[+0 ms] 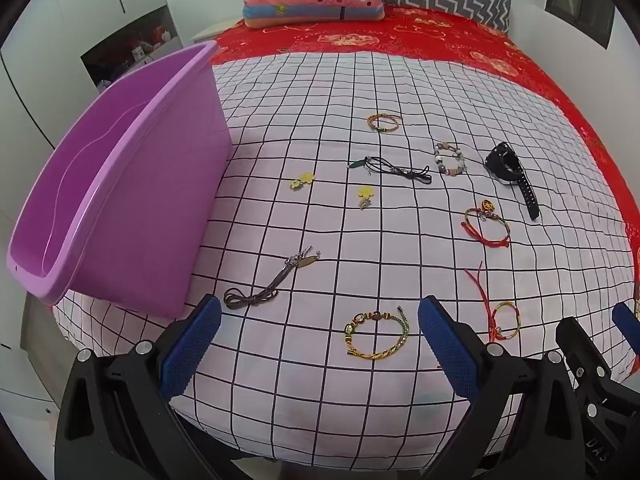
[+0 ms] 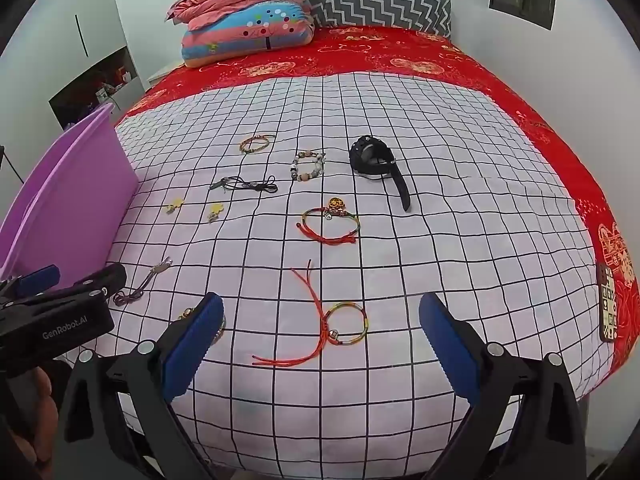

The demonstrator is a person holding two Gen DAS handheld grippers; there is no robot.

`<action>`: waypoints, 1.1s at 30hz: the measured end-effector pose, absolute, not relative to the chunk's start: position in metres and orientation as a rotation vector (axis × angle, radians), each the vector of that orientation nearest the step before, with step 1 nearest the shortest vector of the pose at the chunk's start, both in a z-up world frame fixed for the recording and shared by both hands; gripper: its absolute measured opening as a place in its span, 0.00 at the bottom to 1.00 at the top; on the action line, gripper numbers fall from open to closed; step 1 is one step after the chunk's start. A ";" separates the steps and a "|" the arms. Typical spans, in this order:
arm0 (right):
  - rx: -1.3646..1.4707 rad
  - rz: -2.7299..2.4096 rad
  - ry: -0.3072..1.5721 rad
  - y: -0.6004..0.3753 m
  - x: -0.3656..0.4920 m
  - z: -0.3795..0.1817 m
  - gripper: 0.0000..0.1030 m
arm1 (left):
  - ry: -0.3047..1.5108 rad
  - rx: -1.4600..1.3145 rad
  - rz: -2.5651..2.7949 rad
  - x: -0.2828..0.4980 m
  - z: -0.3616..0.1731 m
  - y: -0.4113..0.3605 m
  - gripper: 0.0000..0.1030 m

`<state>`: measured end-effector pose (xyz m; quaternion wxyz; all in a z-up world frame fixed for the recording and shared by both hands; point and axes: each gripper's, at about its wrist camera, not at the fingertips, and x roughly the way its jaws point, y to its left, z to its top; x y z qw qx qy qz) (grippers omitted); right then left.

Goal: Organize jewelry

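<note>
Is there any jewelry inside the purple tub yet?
No, the inside of the purple tub looks bare, and pieces like the black watch lie on the checked sheet.

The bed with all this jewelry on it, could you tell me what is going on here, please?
A person holds the left hand-held gripper and right hand-held gripper open above the checked sheet. Nothing is gripped. Bracelets, among them a gold bracelet and a red cord bracelet, and a black watch lie loose. The purple bin looks empty.
</note>
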<state>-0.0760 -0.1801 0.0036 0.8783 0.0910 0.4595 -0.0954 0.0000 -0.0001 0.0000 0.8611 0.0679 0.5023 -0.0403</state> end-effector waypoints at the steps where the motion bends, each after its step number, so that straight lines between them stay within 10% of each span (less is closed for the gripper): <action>1: 0.190 -0.200 0.958 -0.182 -0.075 0.003 0.91 | 1.046 0.138 -0.085 0.000 0.000 0.000 0.94; 33: 0.185 -0.210 0.943 -0.179 -0.079 0.008 0.91 | 1.046 0.138 -0.085 -0.002 0.002 -0.002 0.94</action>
